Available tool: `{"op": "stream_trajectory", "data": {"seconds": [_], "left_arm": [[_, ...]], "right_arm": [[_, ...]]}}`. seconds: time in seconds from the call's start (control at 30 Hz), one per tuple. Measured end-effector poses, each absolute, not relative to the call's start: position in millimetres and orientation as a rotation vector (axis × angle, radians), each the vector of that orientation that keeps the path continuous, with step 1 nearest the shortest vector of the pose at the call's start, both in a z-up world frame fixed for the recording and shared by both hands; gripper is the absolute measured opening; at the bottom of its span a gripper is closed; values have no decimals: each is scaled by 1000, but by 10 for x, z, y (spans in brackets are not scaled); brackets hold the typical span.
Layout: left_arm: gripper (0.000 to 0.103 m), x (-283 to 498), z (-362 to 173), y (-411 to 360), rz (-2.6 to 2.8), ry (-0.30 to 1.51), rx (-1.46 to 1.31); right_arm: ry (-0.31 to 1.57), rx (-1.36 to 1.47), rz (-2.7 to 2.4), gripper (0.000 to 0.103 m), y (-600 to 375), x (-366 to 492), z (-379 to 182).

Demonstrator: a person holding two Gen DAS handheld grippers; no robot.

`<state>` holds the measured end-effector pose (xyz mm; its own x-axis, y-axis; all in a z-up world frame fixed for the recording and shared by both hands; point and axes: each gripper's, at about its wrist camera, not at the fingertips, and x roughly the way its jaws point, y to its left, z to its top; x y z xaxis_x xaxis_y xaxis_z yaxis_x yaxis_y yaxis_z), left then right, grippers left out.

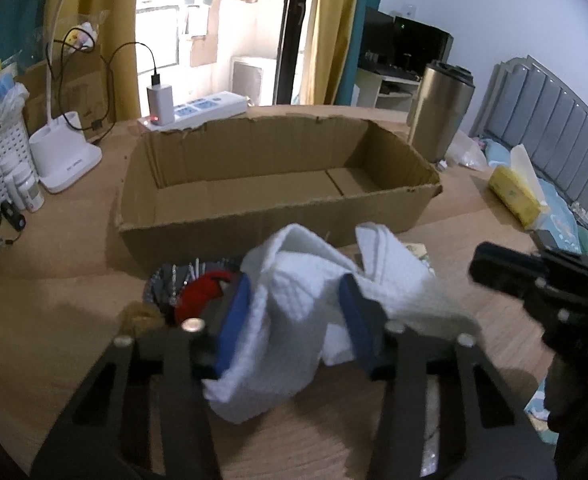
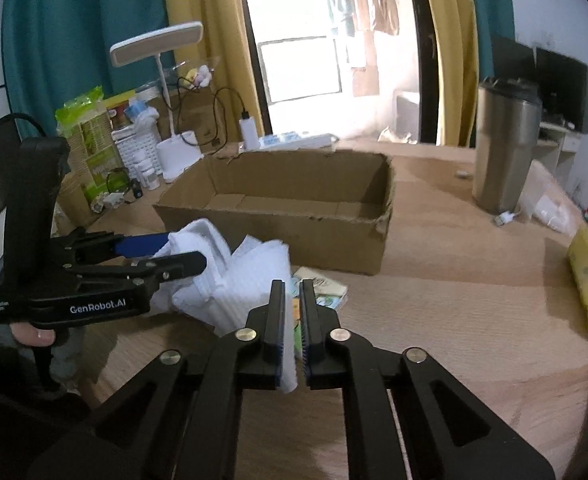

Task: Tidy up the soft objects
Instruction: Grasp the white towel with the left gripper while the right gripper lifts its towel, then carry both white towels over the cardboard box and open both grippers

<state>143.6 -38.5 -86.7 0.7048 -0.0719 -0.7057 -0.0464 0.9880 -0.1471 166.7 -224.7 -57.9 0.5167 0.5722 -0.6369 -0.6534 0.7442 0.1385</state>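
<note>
A white waffle-weave towel [image 1: 302, 296] is bunched between the blue pads of my left gripper [image 1: 296, 288], which is shut on it just above the wooden table. In the right wrist view the same towel [image 2: 234, 276] hangs between both grippers. My right gripper [image 2: 293, 288] is shut on the towel's near edge, a strip of cloth showing between its fingers. An open, empty cardboard box [image 1: 278, 184] stands just beyond the towel; it also shows in the right wrist view [image 2: 294, 208]. A red and grey soft item [image 1: 198, 292] lies under the towel at left.
A steel tumbler [image 2: 506, 148] stands right of the box. A yellow tissue pack [image 1: 514, 196] lies at the right edge. A white desk lamp [image 1: 66, 160], a power strip [image 1: 202, 110], a white basket and small bottles crowd the left. A printed card [image 2: 322, 296] lies under the towel.
</note>
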Motion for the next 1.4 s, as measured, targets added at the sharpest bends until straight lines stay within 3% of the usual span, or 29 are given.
{"op": "stream_trajectory", "data": {"seconds": [0.03,0.1,0.4,0.47,0.5,0.53,0.6,0.8,1.4], "left_arm": [[33,1434,-878,-378,-24,796,-165],[28,1418,-903,-360,-47,809,-186],[16,1313,-899,-321,-93,804,-205],[15,1281,-879,-306,-100,795,-213],[15,1265,-864,-296,-101,787,-216],[15,1248,-848,-284,-105,779,-220],[14,1208,-784,-257,-126,754,-238],[14,1151,-606,-195,-159,696,-251],[14,1034,-12,112,-177,474,-205]], "right_arm": [[727,-131,736,44,-2220,1665,-598],[747,-128,753,51,-2164,1660,-637],[801,-164,756,51,-1922,1665,-830],[808,-172,749,43,-1896,1659,-871],[805,-171,746,29,-1897,1652,-873],[802,-172,743,23,-1896,1645,-868],[792,-175,736,18,-1908,1632,-837],[732,-180,725,14,-1955,1566,-662],[591,-188,624,14,-2094,1557,-149]]}}
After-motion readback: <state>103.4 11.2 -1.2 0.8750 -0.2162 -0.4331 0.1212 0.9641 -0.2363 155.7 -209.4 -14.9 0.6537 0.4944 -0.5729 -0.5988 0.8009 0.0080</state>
